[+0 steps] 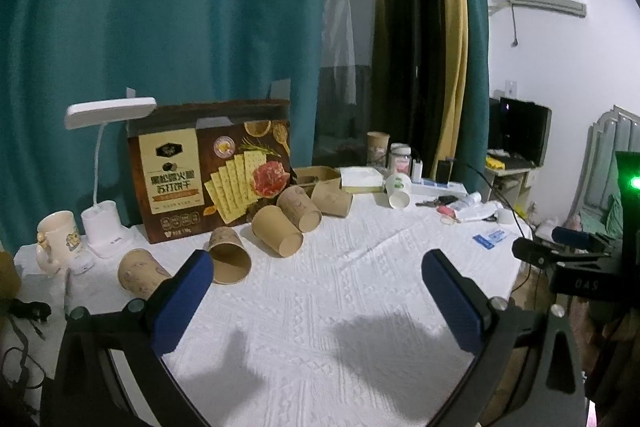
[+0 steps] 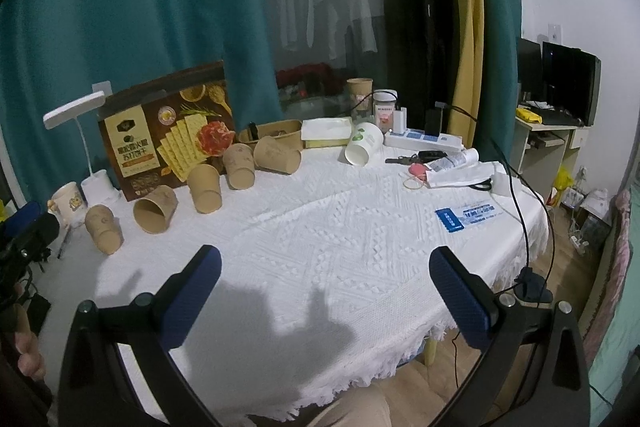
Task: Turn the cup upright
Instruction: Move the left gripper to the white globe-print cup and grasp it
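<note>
Several brown paper cups lie on their sides on the white tablecloth, in a row before a cracker box: the nearest ones [image 1: 229,257] [image 1: 141,273], others [image 1: 277,237] [image 1: 299,207] [image 1: 332,197]. In the right wrist view the same cups [image 2: 156,213] [image 2: 103,229] [image 2: 205,188] [image 2: 239,165] [image 2: 277,155] lie at left. A white paper cup [image 1: 398,190] [image 2: 363,143] also lies on its side further back. My left gripper [image 1: 316,261] is open and empty above the cloth, short of the cups. My right gripper [image 2: 326,259] is open and empty over the cloth's middle.
A cracker box [image 1: 212,167] [image 2: 168,131], a white desk lamp [image 1: 105,163] and a mug [image 1: 56,241] stand at the back left. Jars, a tissue pack, keys, a power strip [image 2: 424,141] and papers crowd the back right. A black cable [image 2: 520,211] hangs over the right edge.
</note>
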A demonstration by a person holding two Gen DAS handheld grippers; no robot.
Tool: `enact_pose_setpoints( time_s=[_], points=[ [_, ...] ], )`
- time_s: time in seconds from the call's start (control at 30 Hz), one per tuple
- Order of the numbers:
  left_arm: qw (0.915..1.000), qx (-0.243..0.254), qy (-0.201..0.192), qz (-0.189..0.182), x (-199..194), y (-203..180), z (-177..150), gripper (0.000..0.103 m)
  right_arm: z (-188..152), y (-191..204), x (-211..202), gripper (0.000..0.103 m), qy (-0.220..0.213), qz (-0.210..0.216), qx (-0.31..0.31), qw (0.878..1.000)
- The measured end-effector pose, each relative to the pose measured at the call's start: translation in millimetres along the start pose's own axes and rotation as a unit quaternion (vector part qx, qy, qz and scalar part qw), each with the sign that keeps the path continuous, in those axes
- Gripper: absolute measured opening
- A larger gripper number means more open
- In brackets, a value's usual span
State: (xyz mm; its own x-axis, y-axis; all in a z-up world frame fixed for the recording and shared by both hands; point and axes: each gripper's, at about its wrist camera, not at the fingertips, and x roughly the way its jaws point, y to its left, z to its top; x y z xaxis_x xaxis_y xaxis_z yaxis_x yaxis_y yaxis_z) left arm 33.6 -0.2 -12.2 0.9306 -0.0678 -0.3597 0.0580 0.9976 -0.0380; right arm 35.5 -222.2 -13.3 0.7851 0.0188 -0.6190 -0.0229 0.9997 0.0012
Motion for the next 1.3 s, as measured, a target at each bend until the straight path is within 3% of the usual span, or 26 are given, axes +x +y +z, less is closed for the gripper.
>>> enact_pose_setpoints(
  time_s=[0.27,0.5,0.6,0.73,0.83,0.97,1.23,1.3],
  points=[
    [0.9941,0.029,0.098,-0.035,83.5,-10.0,11.5,0.103,4.7,-45.1,59.8,0.103,0.027,-0.051,-0.001,0.998],
    [0.9734,0.033,0.2,-0.106,207.4,-39.5,28.3,0.103,24.0,-97.6,130.6,0.103,0.048,-0.078,0.007,0.996],
    [0.9704,0.06,0.207,-0.108,255.8,-63.9,37.3,0.103,34.5,-118.7,161.2,0.103,0.057,-0.083,0.02,0.995],
    [0.9599,0.043,0.239,-0.14,316.1,-90.4,45.9,0.102,43.7,-142.5,188.8,0.103,0.056,-0.082,0.048,0.994],
    [0.9568,0.057,0.243,-0.148,359.3,-120.9,55.9,0.1,45.4,-157.8,201.5,0.103,0.059,-0.08,0.065,0.993],
    [0.9456,0.05,0.27,-0.174,421.0,-156.2,67.7,0.089,36.6,-179.9,210.4,0.103,0.072,-0.084,0.093,0.99],
    [0.9418,0.052,0.3,-0.143,517.6,-187.7,69.6,0.087,5.6,-216.6,203.6,0.103,0.097,-0.112,0.125,0.981],
    [0.9379,0.045,0.313,-0.142,531.2,-188.3,65.5,0.068,-0.4,-221.8,200.9,0.103,0.101,-0.117,0.133,0.979]
  ],
)
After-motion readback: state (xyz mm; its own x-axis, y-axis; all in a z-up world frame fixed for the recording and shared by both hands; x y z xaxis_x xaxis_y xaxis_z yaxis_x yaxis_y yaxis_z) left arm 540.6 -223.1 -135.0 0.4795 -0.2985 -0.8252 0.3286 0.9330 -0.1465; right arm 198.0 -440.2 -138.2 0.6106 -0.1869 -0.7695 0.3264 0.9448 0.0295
